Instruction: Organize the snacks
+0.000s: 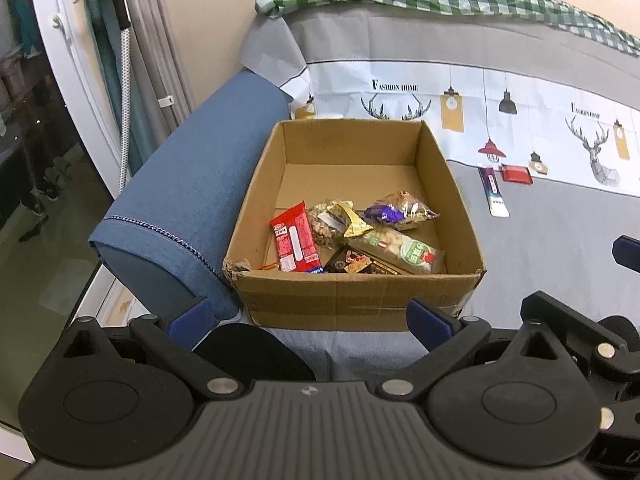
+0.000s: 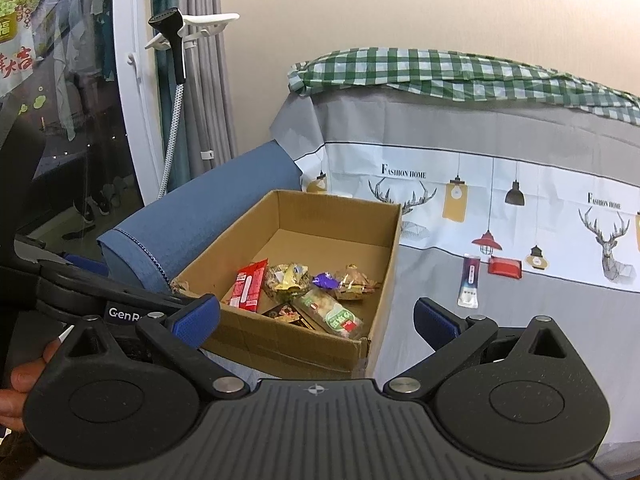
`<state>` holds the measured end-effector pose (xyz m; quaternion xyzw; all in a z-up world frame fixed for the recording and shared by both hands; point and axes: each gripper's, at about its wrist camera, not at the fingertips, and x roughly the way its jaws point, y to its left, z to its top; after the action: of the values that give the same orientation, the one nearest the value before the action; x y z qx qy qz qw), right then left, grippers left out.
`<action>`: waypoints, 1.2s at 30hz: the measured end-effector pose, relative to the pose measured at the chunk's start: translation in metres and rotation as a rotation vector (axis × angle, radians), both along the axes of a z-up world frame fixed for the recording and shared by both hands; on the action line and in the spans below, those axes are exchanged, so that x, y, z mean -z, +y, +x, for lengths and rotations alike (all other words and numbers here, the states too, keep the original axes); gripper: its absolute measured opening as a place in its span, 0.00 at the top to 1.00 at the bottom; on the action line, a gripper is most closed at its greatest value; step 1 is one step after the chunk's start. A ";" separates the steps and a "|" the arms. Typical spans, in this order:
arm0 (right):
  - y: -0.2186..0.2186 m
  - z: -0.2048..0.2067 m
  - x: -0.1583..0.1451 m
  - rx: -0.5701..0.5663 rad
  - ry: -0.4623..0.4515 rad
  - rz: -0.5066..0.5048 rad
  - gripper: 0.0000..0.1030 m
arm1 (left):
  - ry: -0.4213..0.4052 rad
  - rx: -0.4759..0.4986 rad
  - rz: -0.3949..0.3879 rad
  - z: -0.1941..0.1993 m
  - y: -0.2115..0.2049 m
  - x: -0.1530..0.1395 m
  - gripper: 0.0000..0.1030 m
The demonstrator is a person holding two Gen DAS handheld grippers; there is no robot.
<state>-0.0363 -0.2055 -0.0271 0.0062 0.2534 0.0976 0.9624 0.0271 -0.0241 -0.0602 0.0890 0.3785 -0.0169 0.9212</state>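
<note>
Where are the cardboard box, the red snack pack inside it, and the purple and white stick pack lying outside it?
cardboard box (image 1: 352, 300), left wrist view, near outer wall.
red snack pack (image 1: 294, 240), left wrist view, middle of the wrapper.
purple and white stick pack (image 2: 470, 282), right wrist view, middle of the pack, on the sofa cover.

Left wrist view: close in front of the cardboard box (image 1: 356, 216), looking down into it, blue sofa arm (image 1: 176, 208) left. Right wrist view: further back and right, same facing, lower angle. Shared: box (image 2: 304, 264), sofa arm (image 2: 192, 216), printed cover (image 2: 500, 208), wall.
</note>
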 end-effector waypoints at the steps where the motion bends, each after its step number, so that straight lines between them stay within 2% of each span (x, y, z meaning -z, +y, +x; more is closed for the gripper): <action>1: -0.001 0.001 0.002 0.001 0.005 0.005 0.01 | 0.004 0.001 0.004 0.001 -0.001 0.001 0.00; 6: -0.015 0.008 0.008 0.041 0.003 0.016 0.01 | 0.037 0.025 0.018 0.013 -0.016 0.005 0.00; 10: -0.041 0.014 0.017 0.115 -0.009 -0.012 0.01 | 0.055 0.066 0.014 0.033 -0.041 0.002 0.00; 16: -0.107 0.028 0.025 0.268 0.018 -0.019 0.01 | 0.115 0.187 -0.002 0.089 -0.112 0.000 0.00; 21: -0.164 0.057 0.028 0.366 0.039 -0.050 0.01 | 0.209 0.266 -0.012 0.162 -0.199 0.017 0.00; 24: -0.203 0.091 0.043 0.377 0.057 -0.080 0.01 | 0.236 0.287 0.028 0.208 -0.246 0.039 0.00; 28: -0.253 0.154 0.078 0.352 0.096 -0.127 0.01 | 0.330 0.292 0.063 0.280 -0.303 0.089 0.00; 30: -0.274 0.187 0.098 0.313 0.120 -0.132 0.01 | 0.381 0.296 0.093 0.314 -0.326 0.121 0.00; 33: -0.300 0.245 0.132 0.224 0.165 -0.168 0.01 | 0.414 0.295 0.158 0.353 -0.349 0.162 0.00; 36: -0.314 0.298 0.167 0.146 0.185 -0.239 0.01 | 0.498 0.293 0.160 0.395 -0.360 0.201 0.00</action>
<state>0.2614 -0.5192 -0.1942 -0.0811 0.3498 -0.0044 0.9333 0.4220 -0.3844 -0.2609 0.2083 0.5759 -0.1409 0.7779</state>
